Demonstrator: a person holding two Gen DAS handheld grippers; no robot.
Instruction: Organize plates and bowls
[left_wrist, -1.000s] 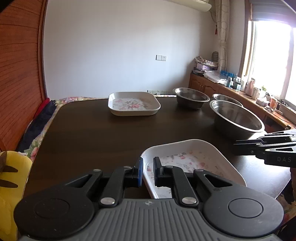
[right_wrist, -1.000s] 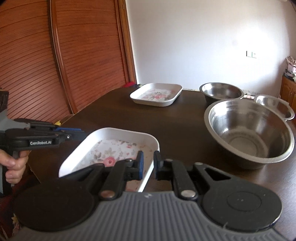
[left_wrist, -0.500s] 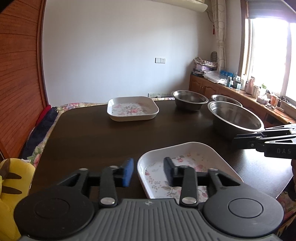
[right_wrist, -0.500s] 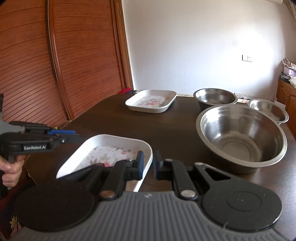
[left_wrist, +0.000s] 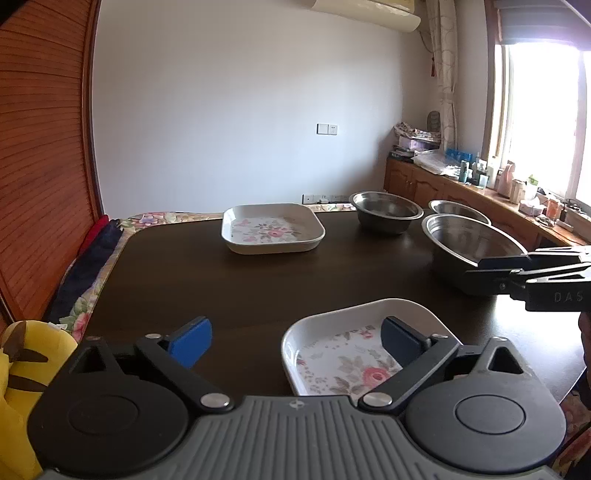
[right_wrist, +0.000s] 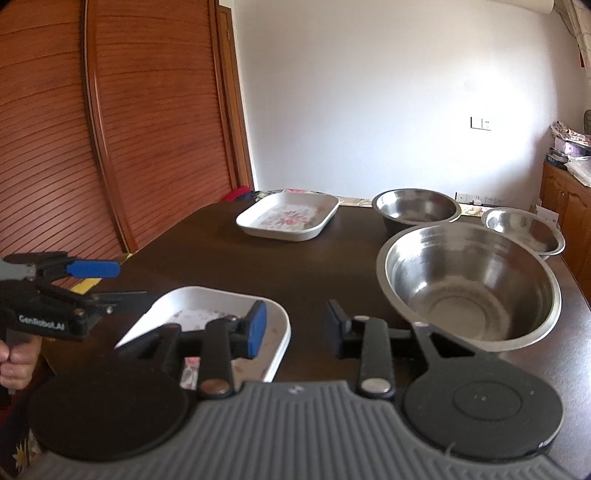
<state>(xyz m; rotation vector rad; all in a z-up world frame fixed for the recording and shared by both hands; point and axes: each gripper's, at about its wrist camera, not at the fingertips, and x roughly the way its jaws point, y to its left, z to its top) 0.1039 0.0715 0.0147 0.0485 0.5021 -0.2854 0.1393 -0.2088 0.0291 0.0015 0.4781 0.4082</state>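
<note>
A white floral square plate (left_wrist: 343, 354) lies at the near edge of the dark table (left_wrist: 229, 288); it also shows in the right wrist view (right_wrist: 199, 314). My left gripper (left_wrist: 295, 339) is open, its jaws wide, its right finger over the plate's inside. My right gripper (right_wrist: 295, 328) is open, straddling the plate's right rim. A second floral plate (left_wrist: 273, 229) sits at the far middle. A large steel bowl (right_wrist: 469, 284) stands right of the near plate, with a medium bowl (right_wrist: 417, 210) and a small bowl (right_wrist: 524, 229) behind it.
A wooden slatted door (right_wrist: 110, 147) runs along the left. A yellow toy (left_wrist: 22, 369) and floral cushions (left_wrist: 85, 280) lie off the table's left edge. A cluttered wooden counter (left_wrist: 498, 192) stands under the window at right.
Both grippers have opened; they were shut on the near plate's rim a second ago. Both have pulled back and risen a little. The plate rests on the table.
</note>
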